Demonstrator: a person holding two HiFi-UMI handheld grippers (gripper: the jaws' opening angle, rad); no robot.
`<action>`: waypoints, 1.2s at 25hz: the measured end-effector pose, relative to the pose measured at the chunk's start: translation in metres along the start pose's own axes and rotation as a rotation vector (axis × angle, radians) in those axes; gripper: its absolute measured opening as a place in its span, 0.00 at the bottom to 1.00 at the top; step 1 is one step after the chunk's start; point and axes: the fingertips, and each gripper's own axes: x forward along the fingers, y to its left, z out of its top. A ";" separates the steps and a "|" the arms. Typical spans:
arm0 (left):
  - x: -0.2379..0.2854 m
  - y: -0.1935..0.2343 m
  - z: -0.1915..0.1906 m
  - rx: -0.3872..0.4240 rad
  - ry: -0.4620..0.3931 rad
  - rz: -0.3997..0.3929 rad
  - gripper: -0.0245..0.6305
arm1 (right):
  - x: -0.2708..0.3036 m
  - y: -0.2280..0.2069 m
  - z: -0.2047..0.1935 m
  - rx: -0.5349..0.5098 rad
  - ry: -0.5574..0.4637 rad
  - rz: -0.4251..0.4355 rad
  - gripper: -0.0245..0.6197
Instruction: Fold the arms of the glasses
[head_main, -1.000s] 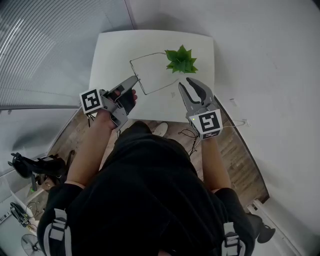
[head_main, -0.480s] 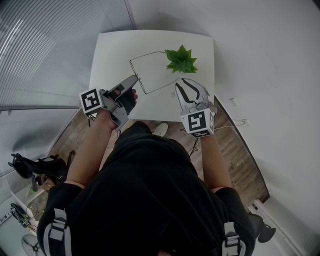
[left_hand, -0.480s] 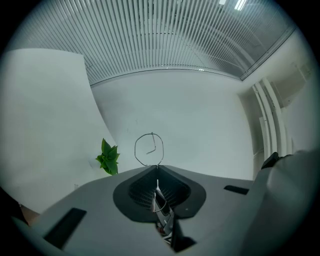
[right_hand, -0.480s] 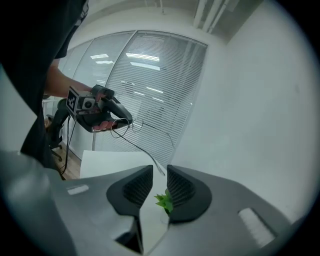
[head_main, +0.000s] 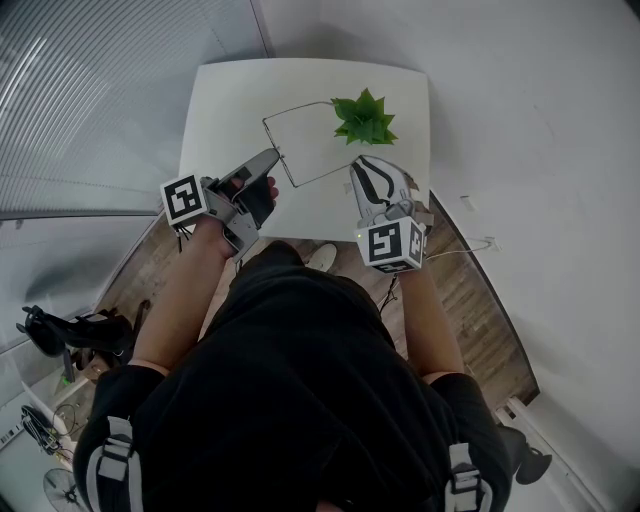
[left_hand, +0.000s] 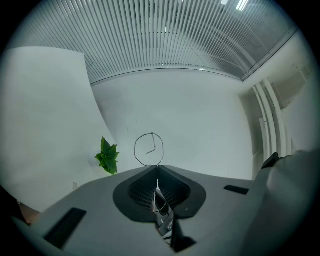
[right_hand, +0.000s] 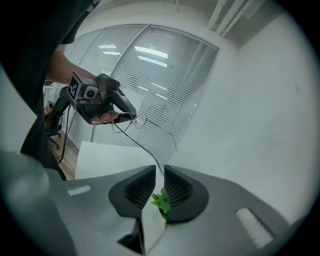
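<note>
The left gripper (head_main: 272, 156) is held level over the near part of the white table (head_main: 215, 105). Its jaws are pressed together on the front of the wire-framed glasses (left_hand: 150, 150), and one round rim is seen just past the tips. The right gripper (head_main: 357, 165) is tilted slightly downward nearby. Its jaws have just been closing and are narrowly parted. The end of one thin arm (right_hand: 137, 151) is reached between their tips, and no pinch is seen. Farther off, a small green plant (head_main: 364, 118) is set on the table.
</note>
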 end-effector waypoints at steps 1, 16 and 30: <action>0.000 0.000 0.000 -0.003 0.001 -0.002 0.06 | 0.000 0.000 0.001 -0.003 0.003 -0.001 0.14; 0.003 -0.003 -0.004 -0.021 0.019 -0.007 0.06 | 0.006 -0.003 0.009 -0.085 0.012 -0.031 0.10; 0.005 -0.001 -0.014 -0.027 0.051 -0.009 0.06 | 0.013 -0.003 0.016 -0.117 0.004 -0.023 0.10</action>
